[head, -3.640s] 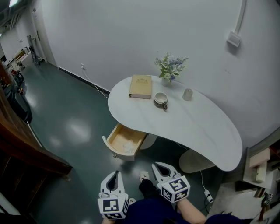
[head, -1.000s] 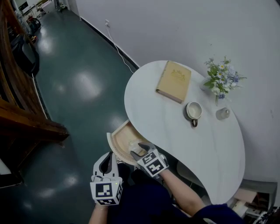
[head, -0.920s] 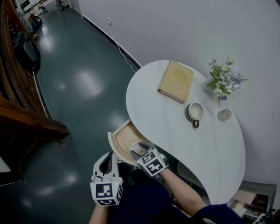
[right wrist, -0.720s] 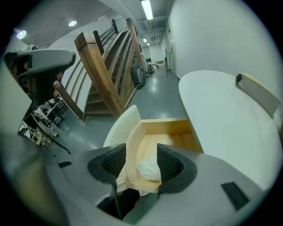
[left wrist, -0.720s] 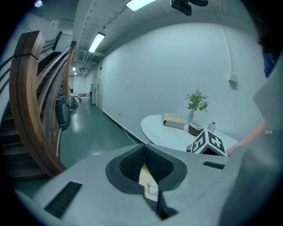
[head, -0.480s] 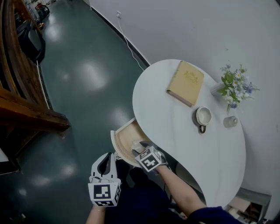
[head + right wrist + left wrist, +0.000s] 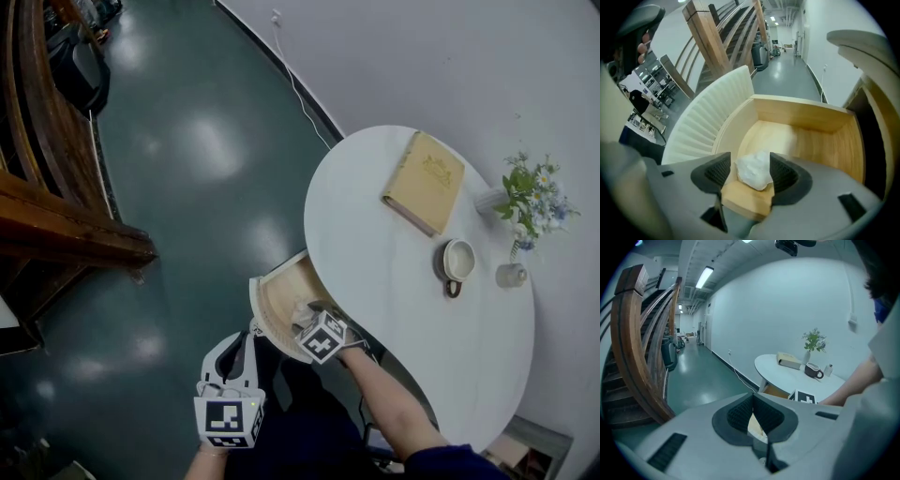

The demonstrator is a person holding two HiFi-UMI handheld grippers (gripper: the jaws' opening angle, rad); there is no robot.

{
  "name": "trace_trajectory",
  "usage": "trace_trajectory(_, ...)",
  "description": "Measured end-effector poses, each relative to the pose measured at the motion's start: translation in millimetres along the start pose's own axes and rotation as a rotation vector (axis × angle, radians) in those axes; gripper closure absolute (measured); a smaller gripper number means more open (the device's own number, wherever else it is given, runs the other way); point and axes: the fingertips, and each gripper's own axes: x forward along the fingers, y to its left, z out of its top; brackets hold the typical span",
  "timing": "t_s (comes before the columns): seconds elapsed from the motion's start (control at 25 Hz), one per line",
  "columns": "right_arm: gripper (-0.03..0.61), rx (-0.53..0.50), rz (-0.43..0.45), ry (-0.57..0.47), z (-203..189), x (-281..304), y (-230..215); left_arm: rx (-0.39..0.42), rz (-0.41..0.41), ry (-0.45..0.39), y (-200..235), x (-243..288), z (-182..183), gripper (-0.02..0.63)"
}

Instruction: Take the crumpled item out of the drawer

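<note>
Straddling crumpled item (image 7: 754, 172) in drawer (image 7: 806, 123), right tool (image 7: 751, 165) jaws just opened wider; left tool (image 7: 753, 401) closed

Nothing legible; the marking on the book (image 7: 424, 182) is too small.

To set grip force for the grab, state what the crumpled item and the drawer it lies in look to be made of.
Crumpled item: probably white tissue or thin paper; matte, with soft irregular creases.
Drawer: pale wood inside, with faint grain and a smooth satin floor and walls. Its curved front is white, ribbed and matte, likely painted.
</note>
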Motion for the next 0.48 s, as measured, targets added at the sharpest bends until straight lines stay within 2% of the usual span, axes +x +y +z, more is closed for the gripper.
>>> trace_trajectory(0.24,0.261,-0.108,0.045,0.092,-8.1,26.0,-2.3,-0.015,0.024,0.033,16.2,-2.8,-13.1,0.609)
trace_trajectory(0.48,0.239,-0.193,0.094,0.166,-15.4,45.8,-3.1,-0.022,0.053,0.058,28.1,-1.7,-22.2,0.609)
